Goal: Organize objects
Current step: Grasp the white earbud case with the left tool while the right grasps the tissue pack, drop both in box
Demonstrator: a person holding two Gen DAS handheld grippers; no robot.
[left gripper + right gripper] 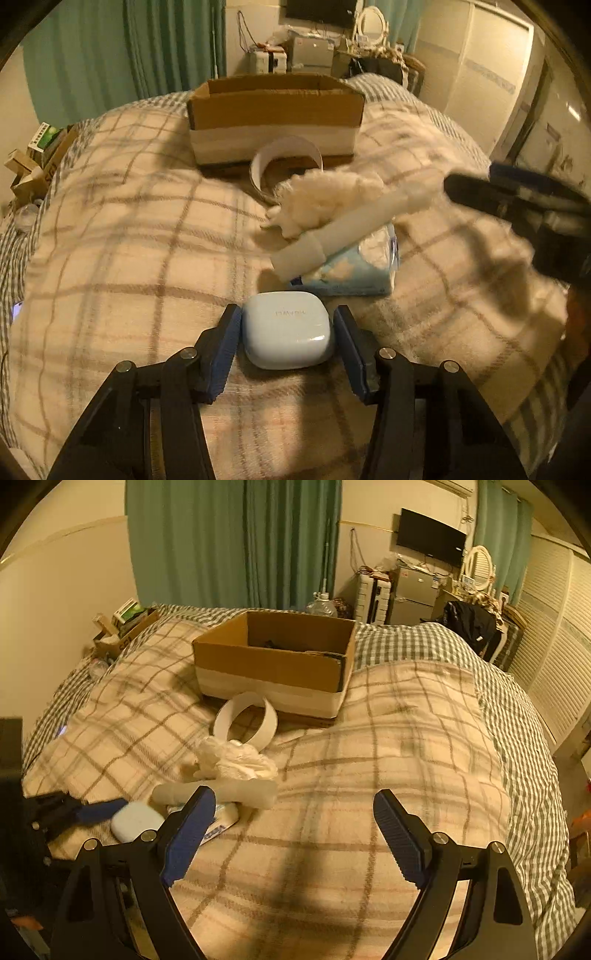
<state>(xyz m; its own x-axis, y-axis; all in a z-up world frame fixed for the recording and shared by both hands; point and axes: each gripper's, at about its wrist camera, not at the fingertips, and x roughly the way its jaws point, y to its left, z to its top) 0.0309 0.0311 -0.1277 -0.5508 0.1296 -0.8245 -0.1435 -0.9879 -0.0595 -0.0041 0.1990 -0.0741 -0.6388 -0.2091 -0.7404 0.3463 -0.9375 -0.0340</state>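
Left hand-held gripper [287, 325] sits low on the bed [110, 258], jaws narrowed around a pale blue earbud case [287, 329]: blue pads flank both sides, left pad touching or nearly so, thin gap on the right (can't tell if it's actually squeezing). Case rests on the plaid blanket. Just beyond it: a light blue tissue pack [354, 273], with a white tube [343, 229] lying tilted across its top. Crumpled white tissue [325, 199] just past the tube, then a white tape ring [284, 166] on its edge, right in front of the open cardboard box [275, 118]. Right hand-held gripper [295, 812] hovers over bare blanket, jaws wide, holding nothing; the case [136, 825] lies off to its left.
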